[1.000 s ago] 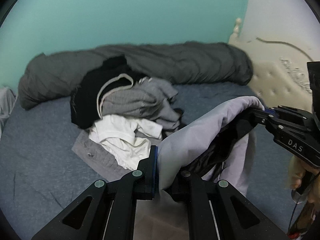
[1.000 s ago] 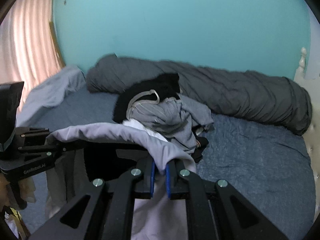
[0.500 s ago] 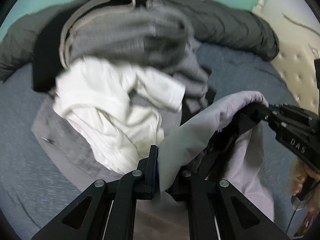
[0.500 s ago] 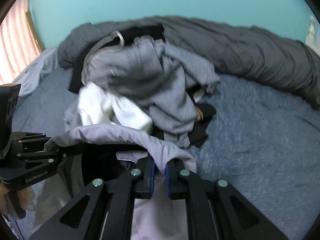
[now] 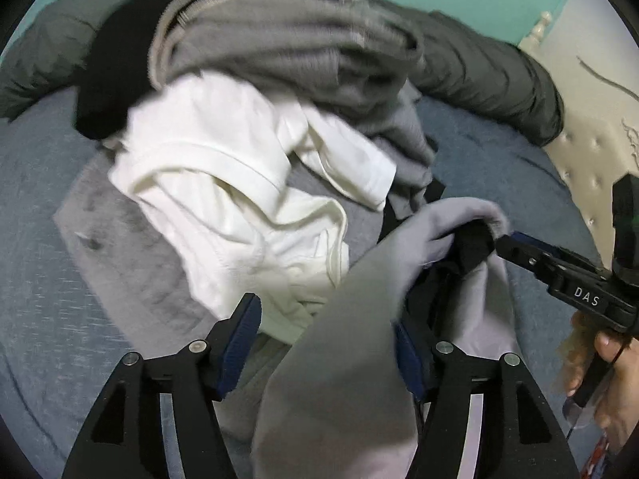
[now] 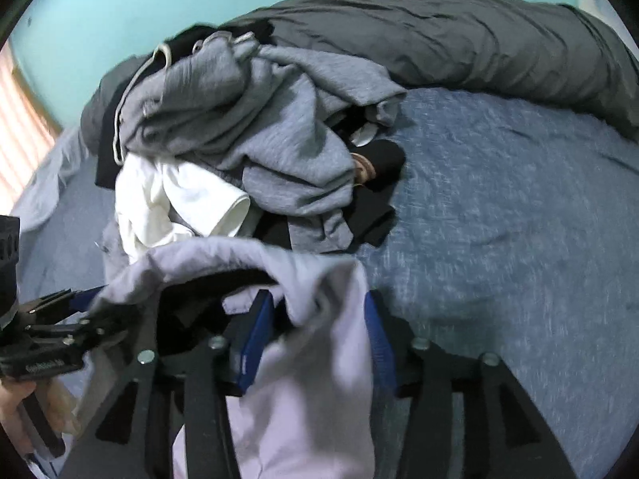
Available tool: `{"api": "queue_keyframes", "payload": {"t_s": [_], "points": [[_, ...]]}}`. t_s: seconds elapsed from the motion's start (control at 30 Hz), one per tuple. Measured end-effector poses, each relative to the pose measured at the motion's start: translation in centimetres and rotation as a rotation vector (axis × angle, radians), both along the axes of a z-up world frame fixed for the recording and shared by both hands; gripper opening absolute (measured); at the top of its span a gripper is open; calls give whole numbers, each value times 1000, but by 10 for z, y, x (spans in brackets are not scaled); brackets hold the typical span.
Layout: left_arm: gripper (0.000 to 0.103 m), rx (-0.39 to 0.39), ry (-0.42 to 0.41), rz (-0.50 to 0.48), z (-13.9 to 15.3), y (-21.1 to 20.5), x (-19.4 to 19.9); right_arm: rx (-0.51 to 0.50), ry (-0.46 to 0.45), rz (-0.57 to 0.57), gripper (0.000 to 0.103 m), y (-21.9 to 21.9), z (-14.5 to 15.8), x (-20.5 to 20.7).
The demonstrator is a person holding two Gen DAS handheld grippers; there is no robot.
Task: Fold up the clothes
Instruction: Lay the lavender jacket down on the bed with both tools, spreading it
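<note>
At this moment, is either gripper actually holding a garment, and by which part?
Neither grips it. The pale lilac garment lies between both sets of opening jaws, left gripper and right gripper, draped by its upper edge, pads not pressing.

Bed (image 6: 499, 215) with blue-grey cover. A heap of clothes (image 6: 255, 135), grey, white and black, lies on it, beside a rolled dark grey duvet (image 6: 459, 40) along the far edge by the wall.
</note>
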State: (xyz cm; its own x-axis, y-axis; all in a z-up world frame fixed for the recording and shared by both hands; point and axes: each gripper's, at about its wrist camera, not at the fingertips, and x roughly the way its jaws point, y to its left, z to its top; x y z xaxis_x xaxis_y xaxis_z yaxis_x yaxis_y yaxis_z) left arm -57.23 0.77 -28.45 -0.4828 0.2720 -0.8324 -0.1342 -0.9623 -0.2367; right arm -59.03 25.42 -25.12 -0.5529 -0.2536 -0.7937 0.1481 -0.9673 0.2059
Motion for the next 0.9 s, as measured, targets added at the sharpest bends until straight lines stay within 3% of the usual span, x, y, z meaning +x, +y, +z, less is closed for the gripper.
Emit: {"api": "queue_keyframes", "payload": {"t_s": [0.2,0.4,0.57,0.63,0.9], "points": [[67,52,38,-5,34,-28,65,-101,35,0,51,20,31,66],[67,90,32,-3,50,-47,152,-147,-4,87,51,4,29,149],[67,56,24,-31,43,-48,216,-150,-53,116,51,-18,18,203],[67,52,15,-38,38,-49,237,-152,-76,124,57,-27,12,220],[67,26,-26,-61,11,-49,290,-93,-150,164,59,-69,-18,264]]}}
